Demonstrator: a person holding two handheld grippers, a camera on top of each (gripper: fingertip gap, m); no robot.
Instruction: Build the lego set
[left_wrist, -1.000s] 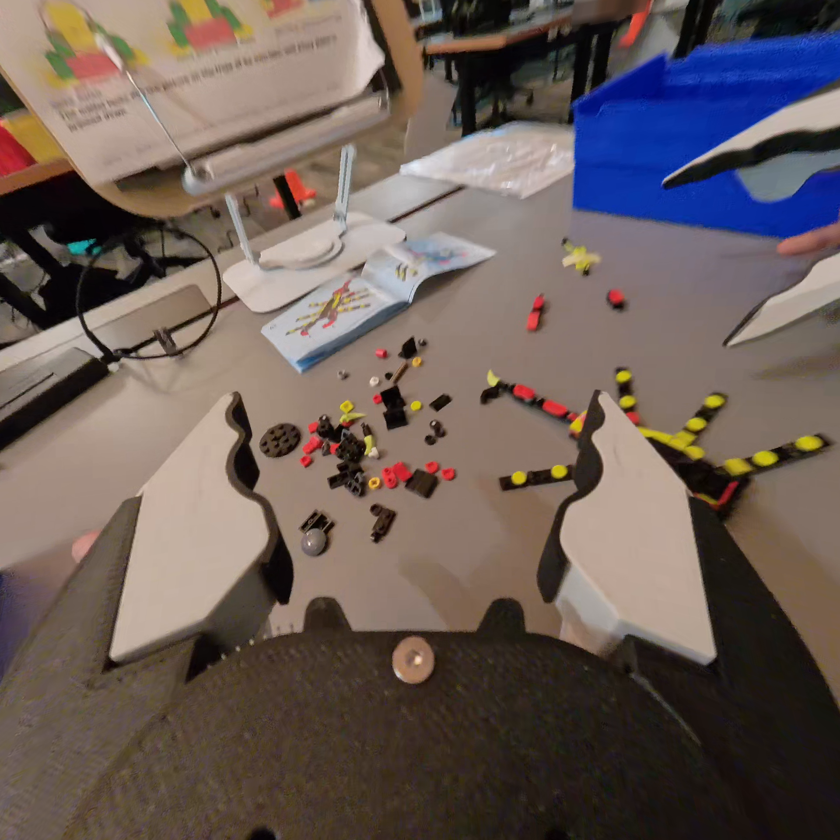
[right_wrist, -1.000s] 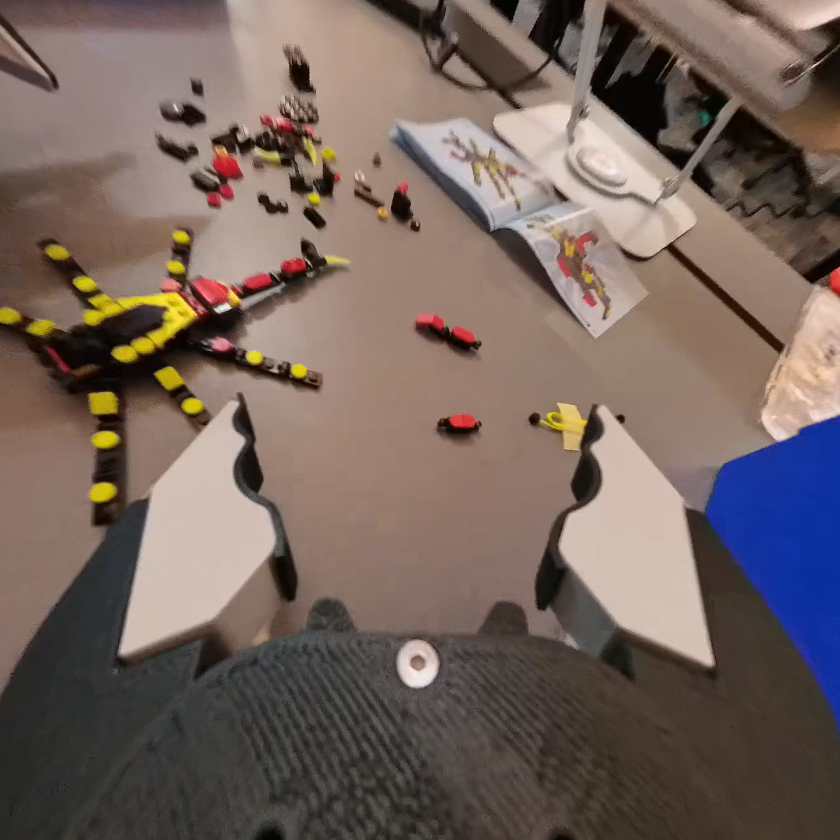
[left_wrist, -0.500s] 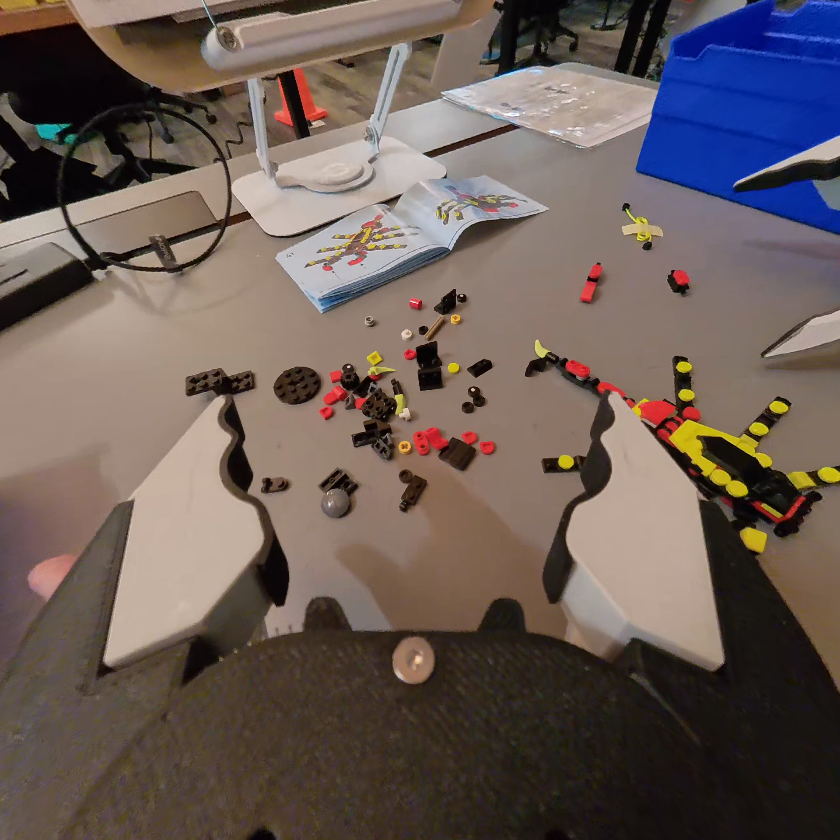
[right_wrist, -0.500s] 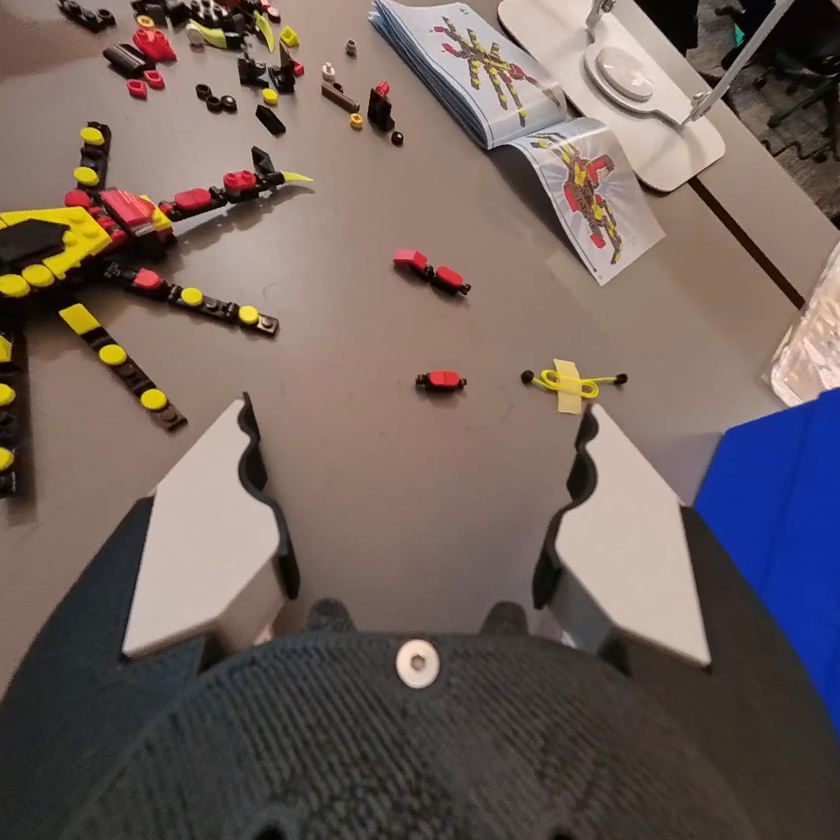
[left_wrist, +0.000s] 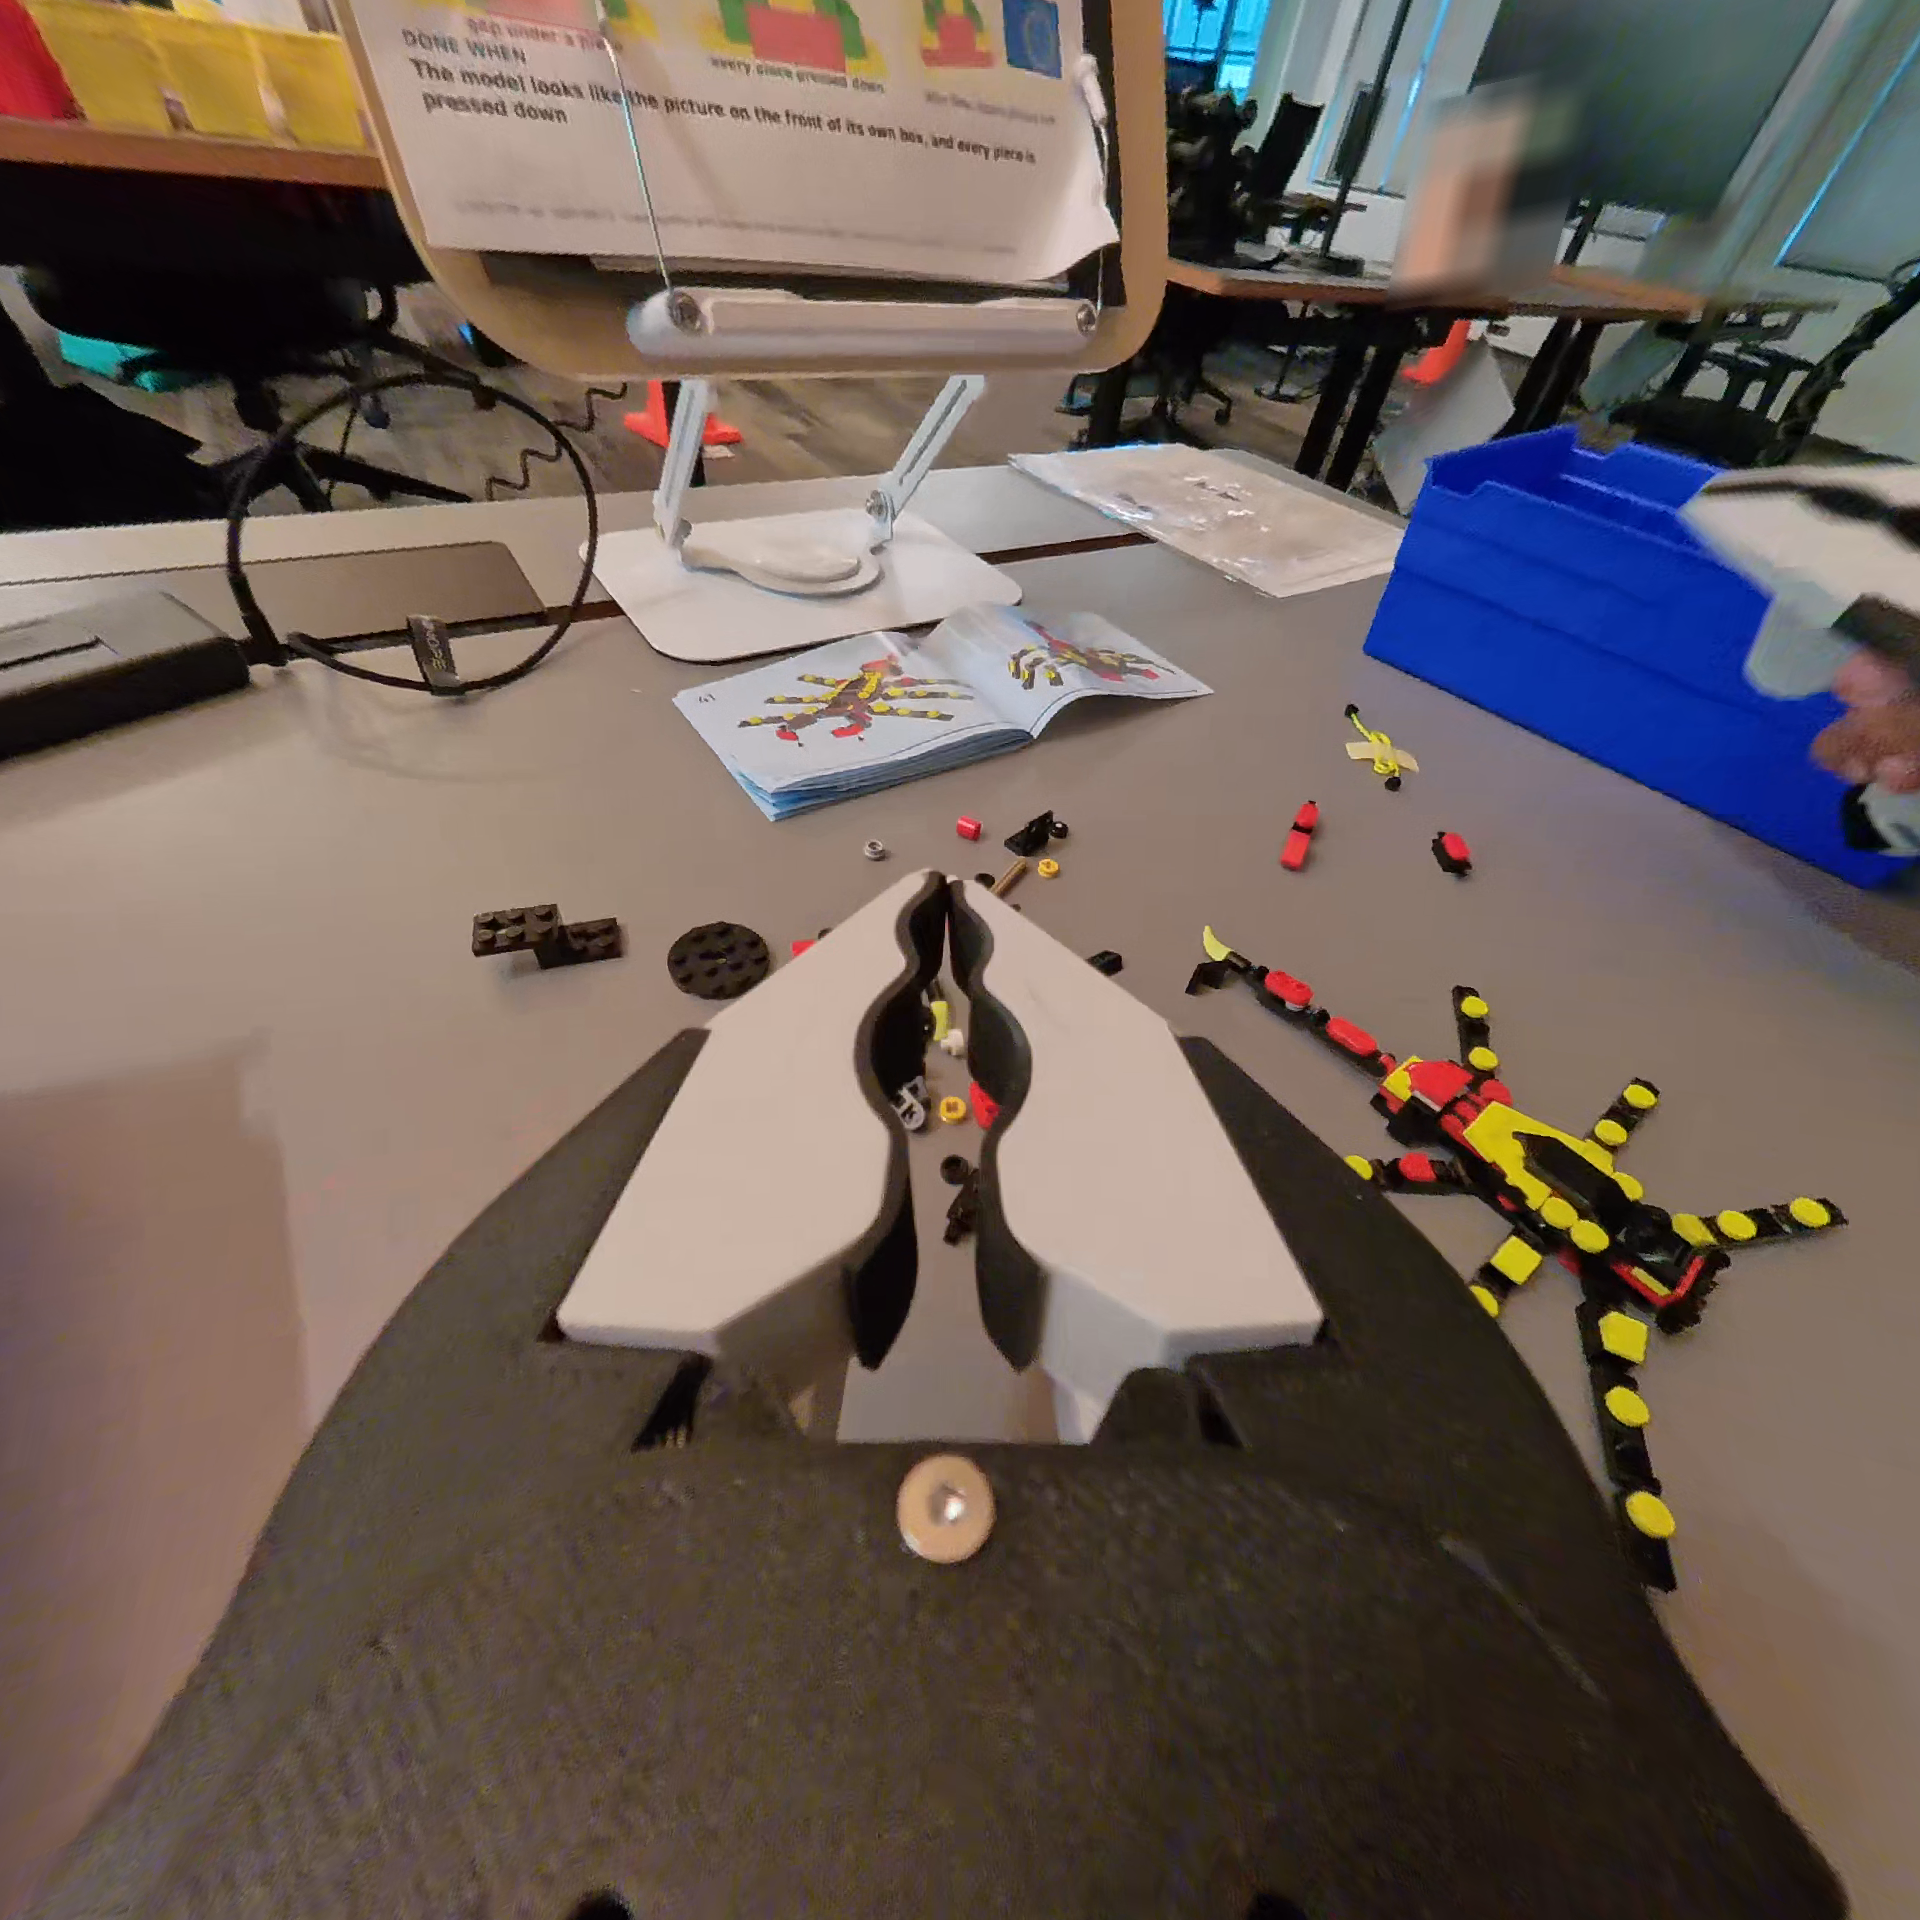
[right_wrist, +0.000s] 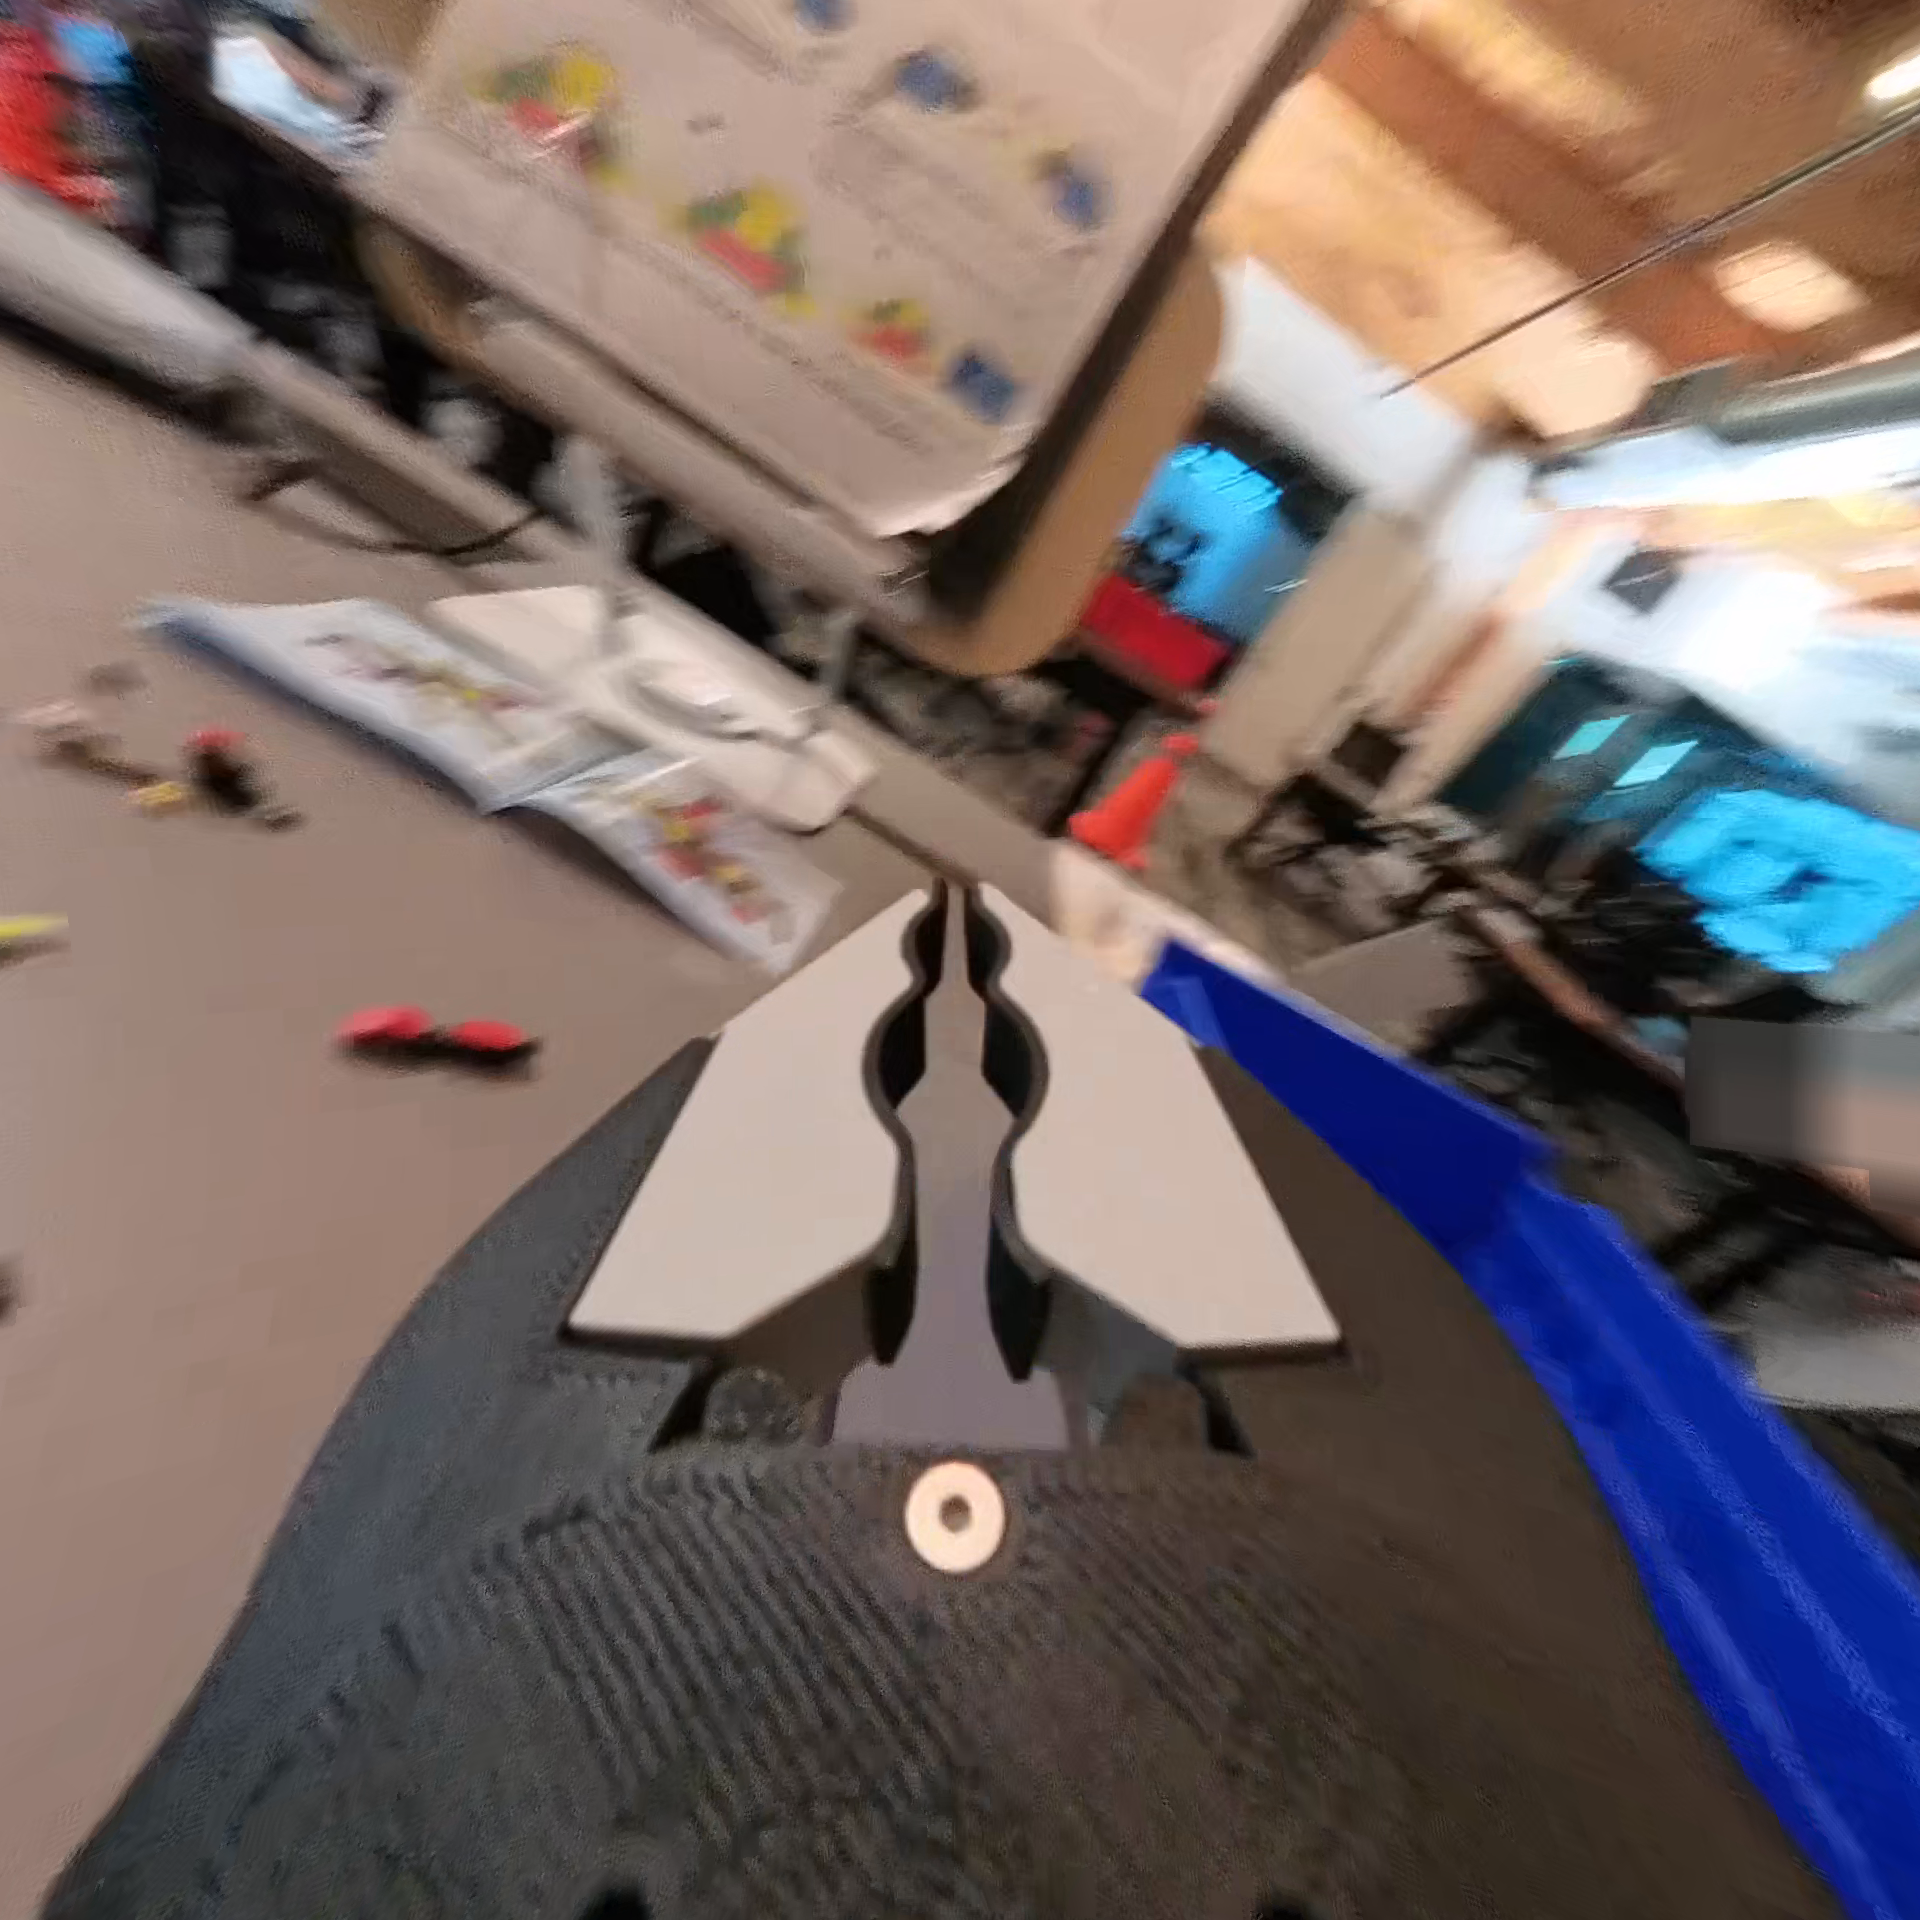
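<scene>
Fingers (left_wrist: 831, 1122) of our left gripper (left_wrist: 945, 883) and right gripper (right_wrist: 954, 888) are pressed together, empty, above the grey table (left_wrist: 312, 935) strewn with small loose plastic bricks (left_wrist: 717, 958).

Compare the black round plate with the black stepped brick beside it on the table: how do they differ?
The black round plate is a flat disc; the black stepped brick is angular, made of offset rectangular sections. The plate lies nearer the left gripper, the brick farther left. The brick stands taller than the plate. Both are black, studded and loose on the grey table.
</scene>
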